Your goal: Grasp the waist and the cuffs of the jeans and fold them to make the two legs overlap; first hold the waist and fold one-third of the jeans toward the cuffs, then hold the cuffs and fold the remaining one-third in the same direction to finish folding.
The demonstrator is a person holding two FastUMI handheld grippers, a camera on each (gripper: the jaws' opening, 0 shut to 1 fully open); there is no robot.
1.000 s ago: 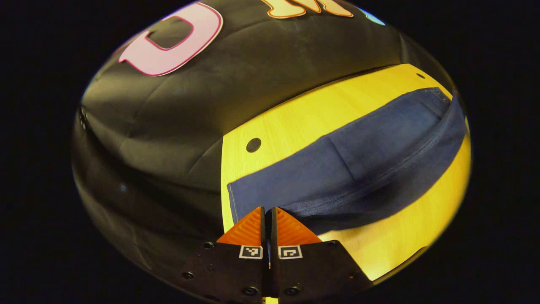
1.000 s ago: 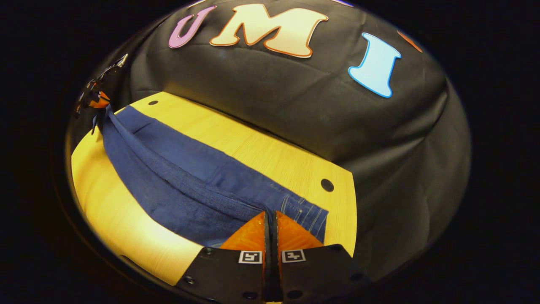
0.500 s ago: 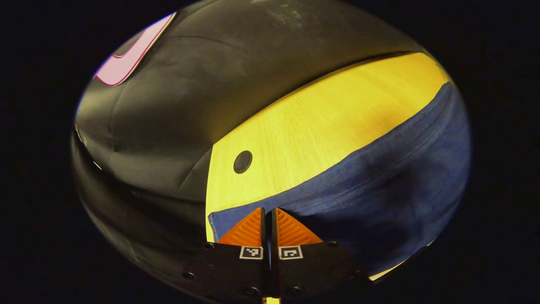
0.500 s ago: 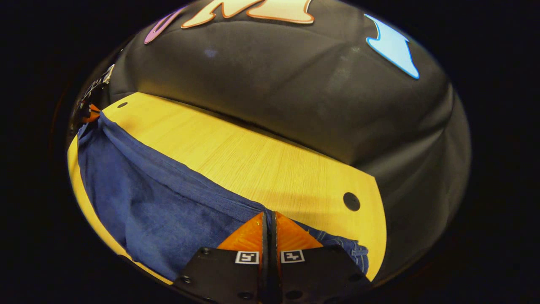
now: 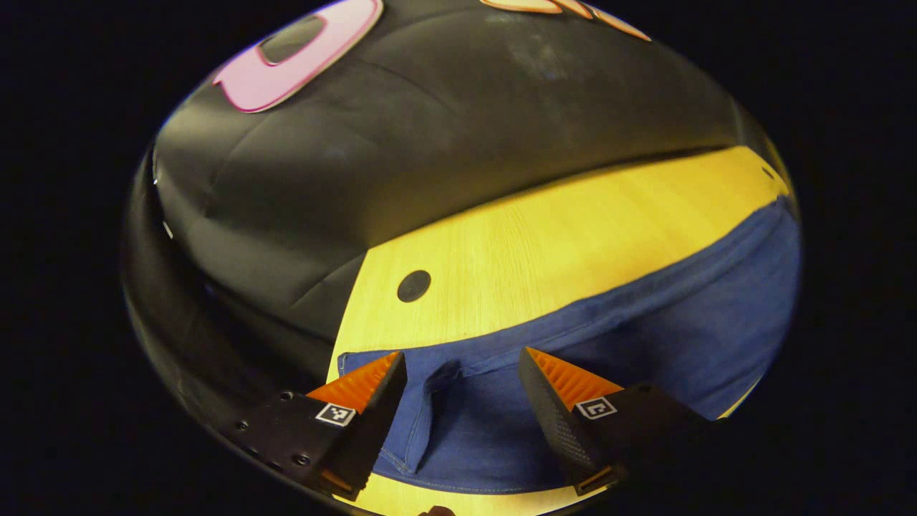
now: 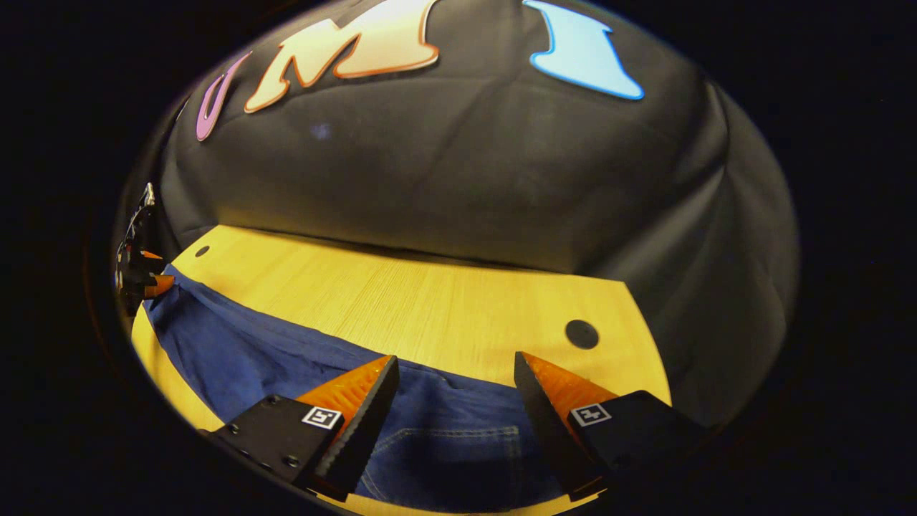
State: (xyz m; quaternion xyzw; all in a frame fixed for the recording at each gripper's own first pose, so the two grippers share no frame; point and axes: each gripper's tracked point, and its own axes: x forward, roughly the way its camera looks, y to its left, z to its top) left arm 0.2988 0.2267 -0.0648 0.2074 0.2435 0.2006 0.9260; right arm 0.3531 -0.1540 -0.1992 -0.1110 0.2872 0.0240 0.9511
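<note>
now the jeans [image 5: 645, 337] lie flat along the near side of the yellow table [image 5: 544, 236], doubled lengthwise, so the leg-over-leg fold looks done. the left gripper [image 5: 458, 373] hangs spread wide and released just above the cuff end, where a small upright pleat stands between its fingers. the right gripper [image 6: 451, 376] is likewise parted and empty over the waist end, a back pocket below it; in the right gripper view the left gripper [image 6: 147, 276] shows far off at the cuffs. next i judge the right one must pinch the waist through both layers and carry it a third toward the cuffs, both tools tipped down at the cloth
</note>
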